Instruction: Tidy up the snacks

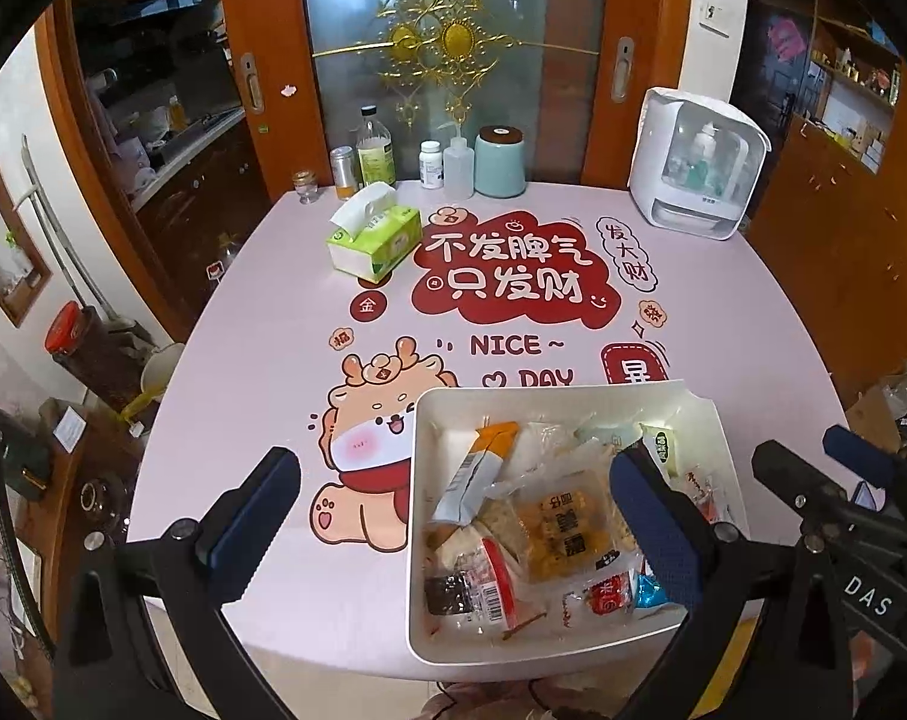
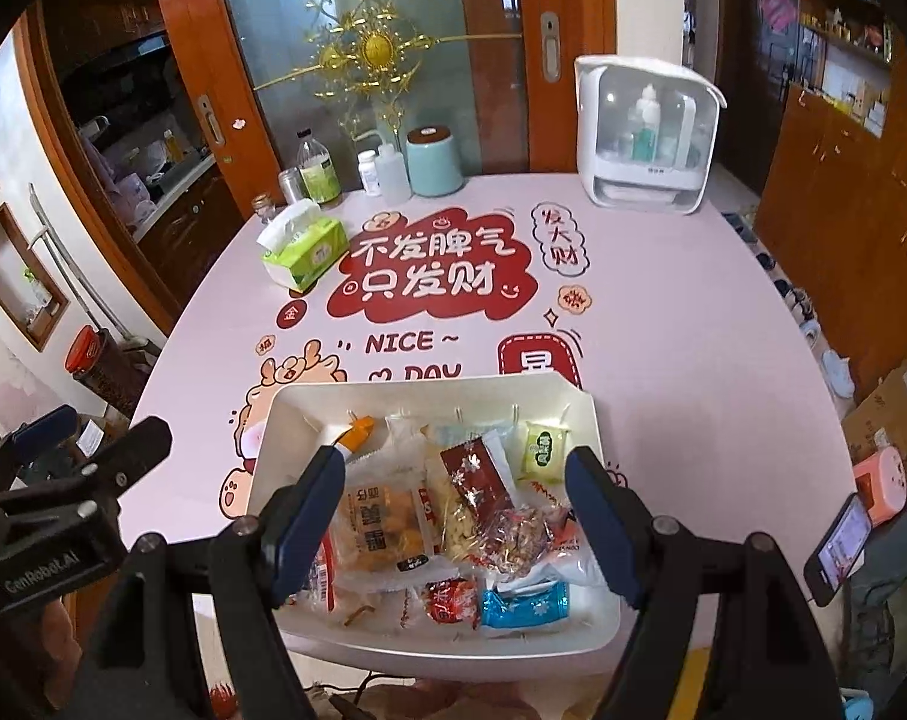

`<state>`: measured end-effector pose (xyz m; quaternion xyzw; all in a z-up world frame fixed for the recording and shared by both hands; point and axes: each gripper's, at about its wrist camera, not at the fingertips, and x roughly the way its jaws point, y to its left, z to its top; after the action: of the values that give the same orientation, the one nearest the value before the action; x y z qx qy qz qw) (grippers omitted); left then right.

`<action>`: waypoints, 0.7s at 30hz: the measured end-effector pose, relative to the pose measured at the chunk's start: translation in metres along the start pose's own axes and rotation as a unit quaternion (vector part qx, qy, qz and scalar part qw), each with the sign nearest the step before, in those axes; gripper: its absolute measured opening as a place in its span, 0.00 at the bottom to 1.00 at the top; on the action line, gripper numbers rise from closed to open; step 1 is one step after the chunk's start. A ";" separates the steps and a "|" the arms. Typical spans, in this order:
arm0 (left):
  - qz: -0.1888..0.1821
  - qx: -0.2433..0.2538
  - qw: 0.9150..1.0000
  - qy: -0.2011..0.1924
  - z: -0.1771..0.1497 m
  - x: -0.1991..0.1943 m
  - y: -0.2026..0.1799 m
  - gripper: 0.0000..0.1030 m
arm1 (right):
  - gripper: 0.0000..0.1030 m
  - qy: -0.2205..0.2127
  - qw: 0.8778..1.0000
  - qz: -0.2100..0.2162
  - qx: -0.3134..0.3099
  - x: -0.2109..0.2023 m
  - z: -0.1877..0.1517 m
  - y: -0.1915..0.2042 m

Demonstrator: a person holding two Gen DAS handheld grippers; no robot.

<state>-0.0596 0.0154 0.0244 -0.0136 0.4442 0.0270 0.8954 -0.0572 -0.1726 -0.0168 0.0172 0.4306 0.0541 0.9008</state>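
A white tray full of wrapped snacks stands at the near edge of the pink table; it also shows in the right wrist view. The snacks include a clear pack of yellow biscuits, an orange-and-white bar, a dark red packet, a green sweet and a blue packet. My left gripper is open and empty, its right finger above the tray, its left finger over bare table. My right gripper is open and empty, held above the tray.
A green tissue pack lies at the back left. Bottles, jars and a teal canister line the far edge. A white cabinet-like appliance stands at the back right. A phone shows at the right.
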 end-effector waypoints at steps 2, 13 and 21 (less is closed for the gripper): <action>0.001 0.003 1.000 -0.005 -0.001 -0.004 -0.002 1.00 | 0.74 -0.006 1.000 -0.002 -0.004 -0.004 -0.001 0.002; 0.000 0.007 1.000 -0.007 -0.005 -0.010 -0.005 1.00 | 0.74 -0.021 1.000 -0.001 -0.012 -0.018 -0.004 0.006; 0.000 0.001 1.000 0.002 -0.009 -0.012 -0.006 1.00 | 0.74 -0.025 0.999 -0.003 -0.021 -0.021 -0.006 0.011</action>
<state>-0.0737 0.0088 0.0283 -0.0126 0.4462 0.0262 0.8945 -0.0759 -0.1644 -0.0030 -0.0019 0.4064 0.0601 0.9117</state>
